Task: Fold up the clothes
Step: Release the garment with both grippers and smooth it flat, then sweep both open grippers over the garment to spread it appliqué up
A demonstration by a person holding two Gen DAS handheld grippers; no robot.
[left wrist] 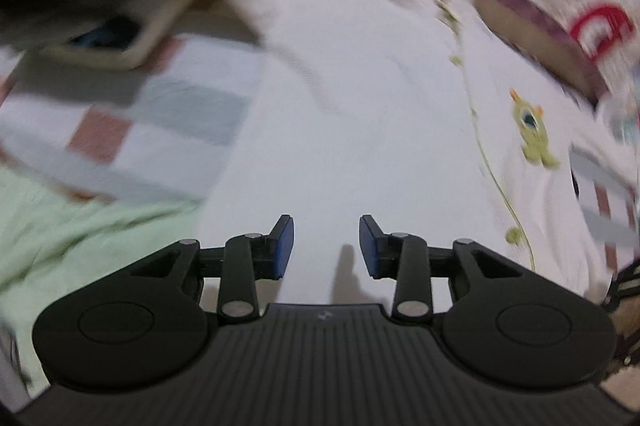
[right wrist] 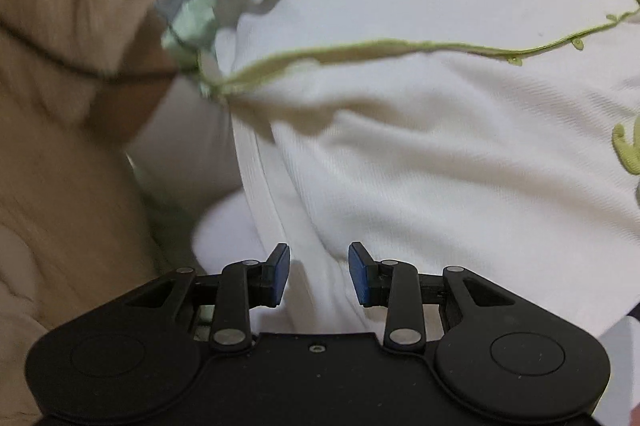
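Both my left hand-held gripper [left wrist: 326,246] and right hand-held gripper [right wrist: 319,276] gape empty over the white garment [right wrist: 440,165]; it looks soft and light; I'd pinch its green-trimmed edge [right wrist: 360,46].

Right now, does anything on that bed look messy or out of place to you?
Nothing looks damaged or spilled. The white garment is not flat: it is rumpled, with a raised fold along its green-trimmed edge. A crumpled green cloth lies beside it. Both the left gripper and right gripper are open, holding nothing.
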